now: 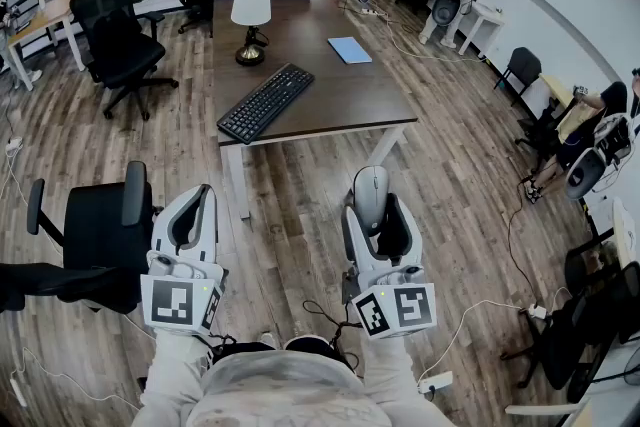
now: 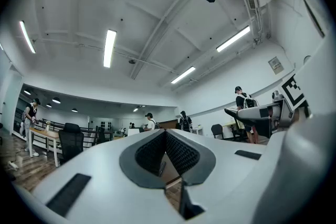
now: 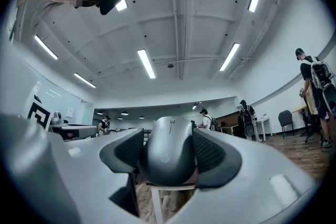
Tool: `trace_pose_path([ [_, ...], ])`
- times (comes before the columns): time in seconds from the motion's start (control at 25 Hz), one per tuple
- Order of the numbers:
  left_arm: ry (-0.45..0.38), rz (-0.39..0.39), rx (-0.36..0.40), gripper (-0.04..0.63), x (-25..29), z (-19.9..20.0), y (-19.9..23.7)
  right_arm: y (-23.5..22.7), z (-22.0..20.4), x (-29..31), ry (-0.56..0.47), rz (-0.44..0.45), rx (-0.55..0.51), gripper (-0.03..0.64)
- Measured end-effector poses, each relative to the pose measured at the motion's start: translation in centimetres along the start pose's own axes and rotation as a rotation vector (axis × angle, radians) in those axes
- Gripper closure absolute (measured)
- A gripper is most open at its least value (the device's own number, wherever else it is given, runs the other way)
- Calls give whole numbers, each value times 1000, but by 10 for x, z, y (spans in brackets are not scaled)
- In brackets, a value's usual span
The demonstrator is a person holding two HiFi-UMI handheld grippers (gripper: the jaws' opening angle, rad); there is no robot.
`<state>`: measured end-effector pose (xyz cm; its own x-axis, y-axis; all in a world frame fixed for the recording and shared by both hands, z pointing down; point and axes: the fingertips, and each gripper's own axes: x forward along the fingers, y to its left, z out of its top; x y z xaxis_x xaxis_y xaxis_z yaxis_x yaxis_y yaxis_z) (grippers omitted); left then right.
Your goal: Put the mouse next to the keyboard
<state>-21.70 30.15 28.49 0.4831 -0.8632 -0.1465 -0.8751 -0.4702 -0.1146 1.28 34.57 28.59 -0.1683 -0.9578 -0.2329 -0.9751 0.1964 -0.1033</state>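
Right gripper fingers are clamping the mouse, evidently for carriage to the counter, where the keyboard is lying, well apart. Left gripper is hovering idle, fingers together and empty, apparently unneeded.

One mouse, one keyboard, one lamp, one blue pad, two tools.

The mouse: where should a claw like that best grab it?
Probably grip the mouse by its two long flanks, across the narrow width, coming from its tail end, as the right gripper does now: the flanks fit the pads, while the domed top looks slippery.
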Motion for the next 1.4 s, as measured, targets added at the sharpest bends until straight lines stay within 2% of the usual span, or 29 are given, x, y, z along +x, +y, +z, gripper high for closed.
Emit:
trace_pose_path([
  [0.56, -1, -6, -19, 591, -12, 7, -12, 7, 11, -14, 6, 10, -12, 310],
  [0.8, -17, -30, -23, 591, -18, 10, -8, 17, 15, -22, -8, 0, 7, 310],
  [1.08, -30, -63, -32, 591, -28, 9, -9, 25, 13, -35, -11, -35, -19, 314],
  [1.4, -17, -57, -29, 591, -6, 0, -2, 8, 6, -16, -13, -63, -20, 314],
])
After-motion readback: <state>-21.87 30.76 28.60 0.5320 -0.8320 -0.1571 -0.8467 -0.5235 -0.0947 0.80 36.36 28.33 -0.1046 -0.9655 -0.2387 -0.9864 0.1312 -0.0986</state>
